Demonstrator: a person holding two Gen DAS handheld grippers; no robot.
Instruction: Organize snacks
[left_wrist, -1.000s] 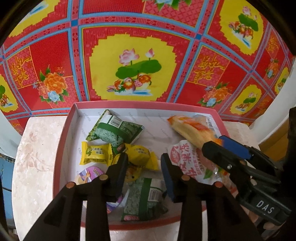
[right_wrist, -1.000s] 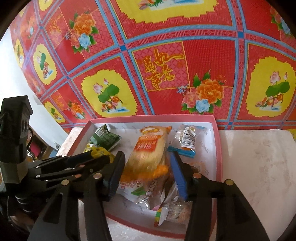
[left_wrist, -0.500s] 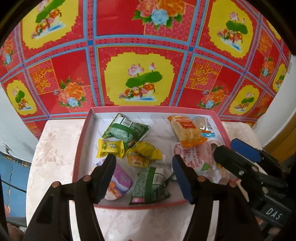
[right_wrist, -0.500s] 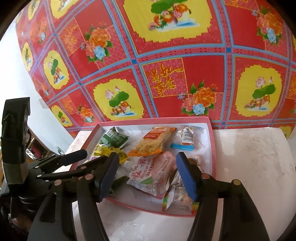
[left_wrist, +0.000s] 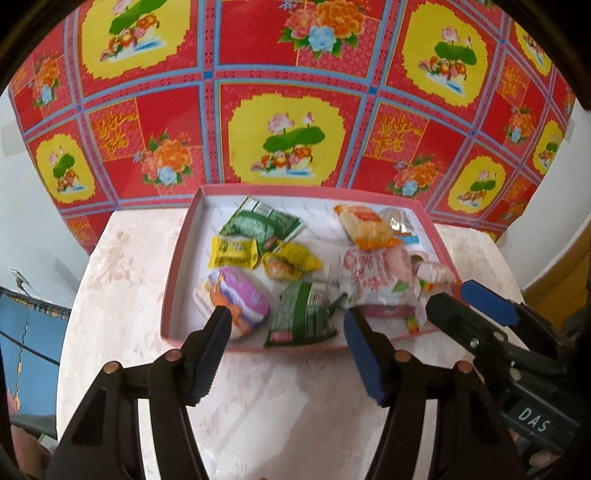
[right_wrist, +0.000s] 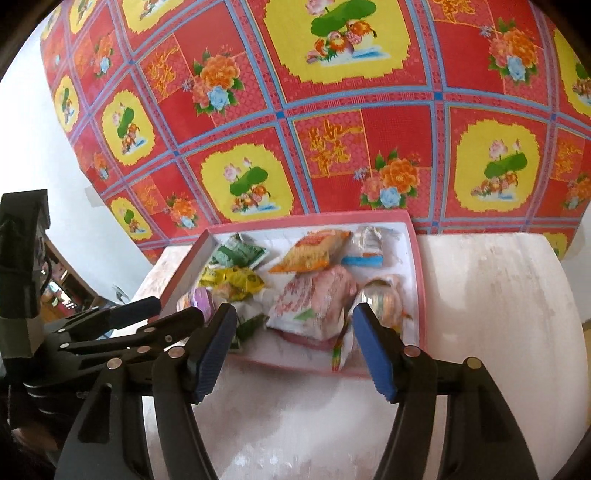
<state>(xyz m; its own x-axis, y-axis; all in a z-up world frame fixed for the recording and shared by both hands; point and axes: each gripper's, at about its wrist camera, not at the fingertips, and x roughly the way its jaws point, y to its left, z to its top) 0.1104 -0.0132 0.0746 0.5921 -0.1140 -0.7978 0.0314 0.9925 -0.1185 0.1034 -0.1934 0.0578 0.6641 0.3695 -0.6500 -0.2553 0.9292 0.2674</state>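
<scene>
All visible snack packets (left_wrist: 295, 258) are seen gathered inside the pink-rimmed tray (left_wrist: 173, 280), while the left gripper (left_wrist: 286, 347) and right gripper (right_wrist: 293, 343) are held half-open and empty just before its near rim, so little is judged left.

Snack packet (left_wrist: 391, 273) print blurred, unreadable

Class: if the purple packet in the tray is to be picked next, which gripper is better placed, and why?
Left. The left gripper is open and nearest the purple packet; the right gripper faces the pink bag.
</scene>
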